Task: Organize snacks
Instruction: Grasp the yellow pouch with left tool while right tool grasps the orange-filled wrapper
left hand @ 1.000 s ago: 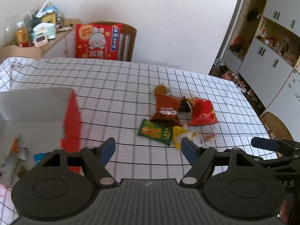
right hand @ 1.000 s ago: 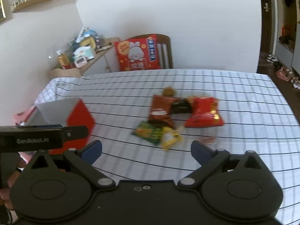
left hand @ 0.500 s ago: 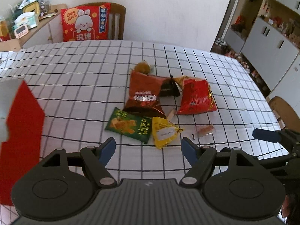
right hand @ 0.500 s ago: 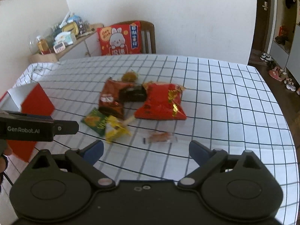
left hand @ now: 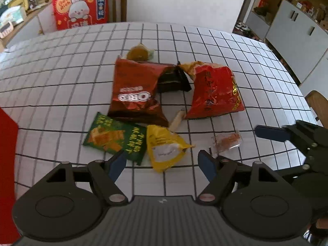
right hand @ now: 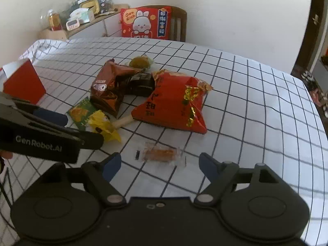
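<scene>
Through my left wrist camera, my left tongs [left hand: 162,164] stand apart over the near edge of the snack pile, with nothing pressed between the blue pads. Just ahead of them on the checked desk [left hand: 61,78] lie a green snack packet [left hand: 114,137] and, overlapping its right edge, a yellow packet [left hand: 164,147]. Beyond those sits a brown Oreo bag [left hand: 135,90], with a dark wrapper [left hand: 174,80] tucked between it and a big red bag [left hand: 213,90]. A round golden pastry [left hand: 138,52] lies at the far end of the pile. A small clear-wrapped snack [left hand: 227,141] lies apart to the right, near a blue pad of my right tongs [left hand: 270,133]. A red box [left hand: 7,164] fills the left edge.

Through my right wrist camera, my right tongs [right hand: 158,165] are closing but still apart, holding nothing; the clear-wrapped snack [right hand: 161,153] lies on the desk just ahead, between the two pads in the picture. The red bag [right hand: 174,102] lies beyond it, the Oreo bag [right hand: 110,88] to its left, and a pale stick snack [right hand: 123,121] pokes out from under the red bag. My left tongs' body crosses the left side, near the red box [right hand: 24,84].
</scene>
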`<state>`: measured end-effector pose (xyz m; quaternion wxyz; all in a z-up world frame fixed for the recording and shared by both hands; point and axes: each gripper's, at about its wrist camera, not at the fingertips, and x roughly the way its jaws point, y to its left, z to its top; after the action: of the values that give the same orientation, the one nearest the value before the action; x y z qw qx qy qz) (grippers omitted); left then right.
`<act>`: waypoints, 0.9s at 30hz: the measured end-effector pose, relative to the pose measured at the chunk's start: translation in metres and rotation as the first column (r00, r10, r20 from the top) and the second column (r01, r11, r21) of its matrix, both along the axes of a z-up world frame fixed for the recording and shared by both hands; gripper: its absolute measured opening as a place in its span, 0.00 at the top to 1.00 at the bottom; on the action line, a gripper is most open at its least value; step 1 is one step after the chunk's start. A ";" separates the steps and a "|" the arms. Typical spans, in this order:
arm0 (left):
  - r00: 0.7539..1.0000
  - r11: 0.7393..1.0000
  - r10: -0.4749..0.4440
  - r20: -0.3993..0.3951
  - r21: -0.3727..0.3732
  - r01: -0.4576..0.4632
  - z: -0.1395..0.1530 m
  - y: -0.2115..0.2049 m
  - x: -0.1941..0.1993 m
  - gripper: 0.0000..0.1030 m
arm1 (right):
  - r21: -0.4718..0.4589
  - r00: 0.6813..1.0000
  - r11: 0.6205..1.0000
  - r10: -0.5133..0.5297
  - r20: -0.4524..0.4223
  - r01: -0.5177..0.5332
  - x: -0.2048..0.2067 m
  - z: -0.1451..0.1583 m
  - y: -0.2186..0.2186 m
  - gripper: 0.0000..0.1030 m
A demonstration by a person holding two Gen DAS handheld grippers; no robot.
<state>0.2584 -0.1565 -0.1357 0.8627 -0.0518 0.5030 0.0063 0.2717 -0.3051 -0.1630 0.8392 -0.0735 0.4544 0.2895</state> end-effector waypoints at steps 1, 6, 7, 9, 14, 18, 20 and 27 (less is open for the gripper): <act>1.000 1.000 0.001 -0.009 -0.003 -0.001 -0.003 0.000 0.003 0.26 | -0.001 1.000 1.000 0.009 -0.001 -0.009 0.002 -0.002 0.002 0.24; 1.000 1.000 -0.008 -0.013 0.007 0.008 -0.010 -0.004 0.010 0.28 | -0.029 0.999 0.999 0.045 0.002 -0.045 0.007 -0.015 0.009 0.32; 1.000 1.000 -0.014 -0.012 0.008 0.014 -0.011 -0.006 0.011 0.33 | -0.027 0.999 0.999 0.045 -0.001 -0.045 0.008 -0.016 0.009 0.35; 1.000 1.000 -0.024 -0.012 0.018 0.024 -0.011 -0.008 0.012 0.36 | -0.025 0.999 0.999 0.039 0.002 -0.039 0.008 -0.019 0.009 0.38; 0.999 0.999 -0.038 -0.003 0.026 0.038 -0.009 -0.009 0.013 0.55 | -0.034 0.999 0.999 0.036 0.030 -0.035 0.006 -0.018 0.010 0.49; 0.999 0.999 -0.036 -0.006 0.028 0.036 -0.009 -0.007 0.010 0.65 | -0.036 0.999 0.999 0.026 0.034 -0.025 0.005 -0.018 0.010 0.62; 0.999 0.999 -0.033 -0.001 0.031 0.033 -0.008 -0.005 0.007 0.70 | -0.038 0.999 0.999 0.020 0.038 -0.019 0.004 -0.017 0.010 0.68; 1.000 1.000 -0.019 0.021 0.003 0.019 0.003 0.008 -0.008 0.72 | -0.011 1.000 1.000 -0.020 0.024 0.020 -0.008 -0.010 0.008 0.69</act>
<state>0.2502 -0.1480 -0.1327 0.8681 -0.0458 0.4943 -0.0020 0.2635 -0.2968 -0.1728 0.8469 -0.0772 0.4468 0.2778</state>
